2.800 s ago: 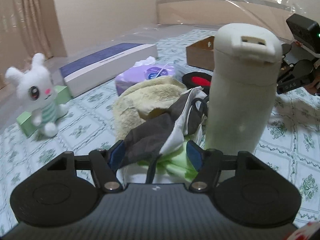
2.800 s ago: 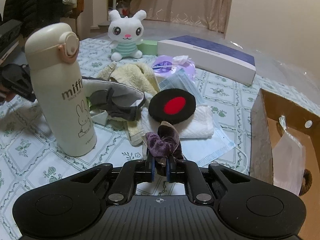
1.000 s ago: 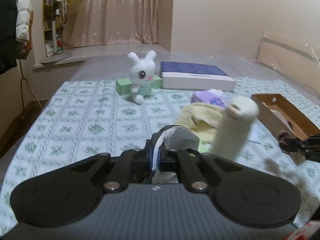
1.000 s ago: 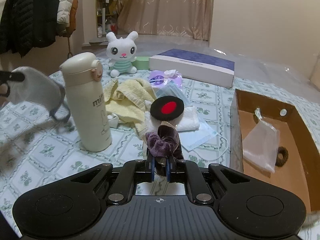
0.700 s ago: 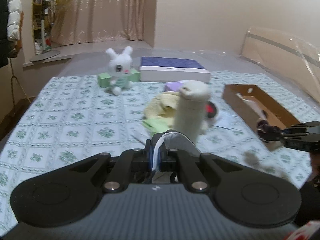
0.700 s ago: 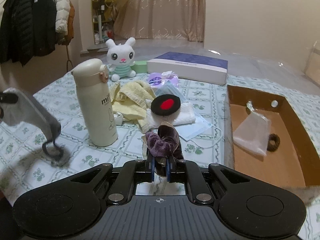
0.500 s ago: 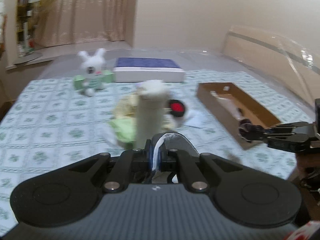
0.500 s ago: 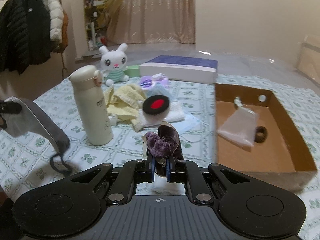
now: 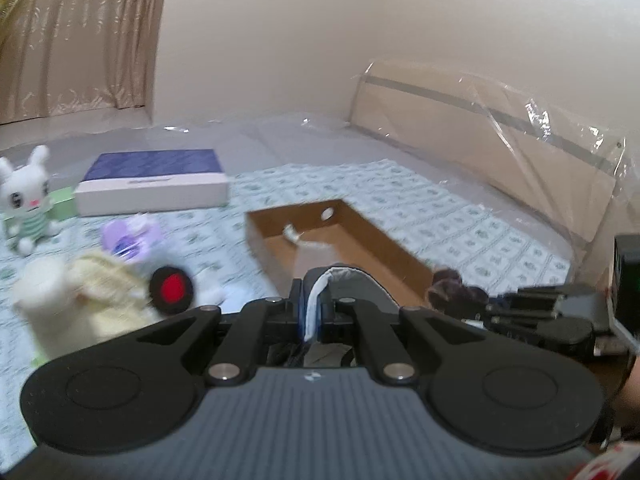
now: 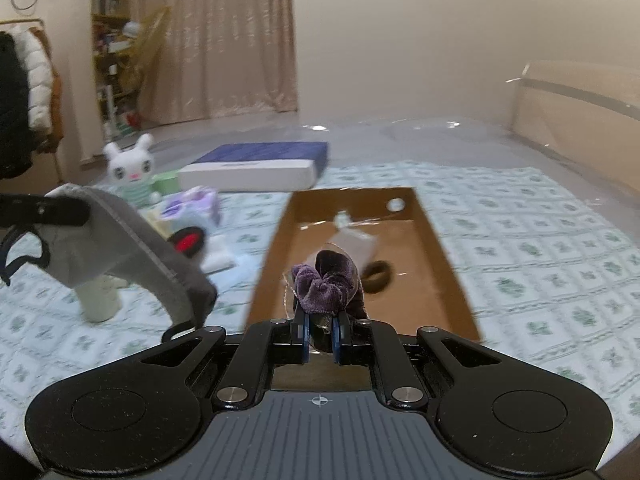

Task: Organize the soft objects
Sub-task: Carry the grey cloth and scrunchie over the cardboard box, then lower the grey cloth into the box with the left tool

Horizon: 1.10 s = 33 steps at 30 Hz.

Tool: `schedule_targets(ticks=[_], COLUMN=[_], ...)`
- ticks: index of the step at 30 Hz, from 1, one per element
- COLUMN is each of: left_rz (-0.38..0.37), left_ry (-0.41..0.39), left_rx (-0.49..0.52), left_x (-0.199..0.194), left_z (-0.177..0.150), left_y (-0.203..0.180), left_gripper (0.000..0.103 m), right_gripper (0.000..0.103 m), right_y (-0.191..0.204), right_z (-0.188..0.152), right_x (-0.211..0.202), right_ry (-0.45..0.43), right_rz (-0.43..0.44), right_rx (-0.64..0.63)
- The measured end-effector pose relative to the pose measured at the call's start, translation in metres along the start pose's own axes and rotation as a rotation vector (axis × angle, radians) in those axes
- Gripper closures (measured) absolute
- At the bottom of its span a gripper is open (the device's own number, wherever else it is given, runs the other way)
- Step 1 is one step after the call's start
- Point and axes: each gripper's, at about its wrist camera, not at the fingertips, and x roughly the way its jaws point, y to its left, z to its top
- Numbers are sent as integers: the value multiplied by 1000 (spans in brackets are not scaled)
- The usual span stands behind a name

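Right tool [image 10: 320,326] clamped on purple scrunchie [image 10: 326,282] above cardboard box [image 10: 272,264] near edge, left tool [image 9: 312,312] pinching grey mask [image 10: 120,252] alongside

Beige walls [image 10: 440,40], drawn curtains [image 10: 224,40]

Bedspread [image 10: 540,240]: white, green floral squares. Cardboard box [image 10: 448,264]: brown. Scrunchie [image 10: 326,280]: dark purple velvet. Face mask [image 10: 132,248]: grey, paler inside. Plush rabbit [image 10: 128,172]: white, green-striped body. Flat box [image 9: 152,184]: white, navy lid. Round pad [image 9: 172,290]: black, red centre. Bottle [image 9: 44,300]: cream. Towel [image 9: 108,292]: pale yellow. Curtain [image 10: 224,40]: beige.
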Motion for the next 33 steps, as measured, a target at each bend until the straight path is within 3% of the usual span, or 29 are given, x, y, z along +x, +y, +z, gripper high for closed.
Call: schedule_targets(ticks=[10, 24, 25, 26, 28, 33], left_rz=[-39, -31, -24, -20, -14, -18], left_ry=[8, 129, 136, 138, 150, 153], left_rx=[7, 40, 47, 52, 56, 50], left_x=[92, 182, 186, 189, 192, 184], left_z=[30, 4, 2, 1, -2, -8], left_y=[-37, -52, -52, -53, -52, -47], left_gripper=[99, 96, 93, 80, 67, 66], right_gripper=[93, 93, 93, 93, 93, 93], right_y=[-58, -96, -97, -98, -100, -99], right_z=[13, -1, -1, -2, -2, -3], right_x=[24, 64, 65, 66, 67, 70], right_ry=[-14, 27, 28, 29, 30, 33], right_rz=[-50, -49, -49, -48, -46, -36], right_rx=[26, 80, 83, 85, 88, 93])
